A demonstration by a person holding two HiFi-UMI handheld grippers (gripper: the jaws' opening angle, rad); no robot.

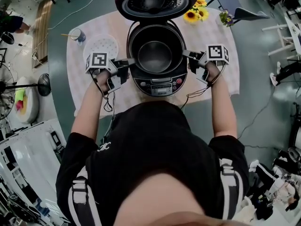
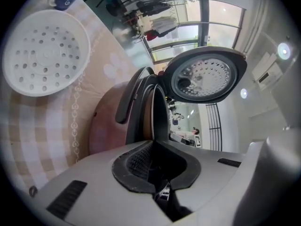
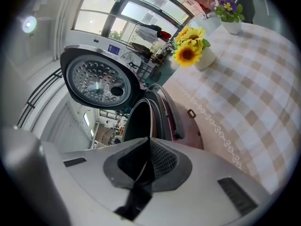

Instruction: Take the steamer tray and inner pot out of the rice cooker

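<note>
The rice cooker (image 1: 157, 81) stands on the table with its lid (image 1: 156, 1) swung up. The dark inner pot (image 1: 155, 55) sits inside it. My left gripper (image 1: 132, 60) is at the pot's left rim and my right gripper (image 1: 185, 54) at its right rim. In the left gripper view the jaws (image 2: 151, 142) are shut on the pot's thin rim (image 2: 157, 112). In the right gripper view the jaws (image 3: 148, 140) likewise pinch the rim (image 3: 141, 119). The white perforated steamer tray (image 1: 101, 46) (image 2: 44, 53) lies on the table left of the cooker.
A blue cup (image 1: 77, 34) stands beyond the steamer tray. Sunflowers in a vase (image 1: 195, 13) (image 3: 188, 51) and a small pot of purple flowers (image 1: 225, 18) stand at the back right of the checked tablecloth (image 1: 225, 74). The raised lid (image 2: 204, 76) (image 3: 96, 84) hangs behind the pot.
</note>
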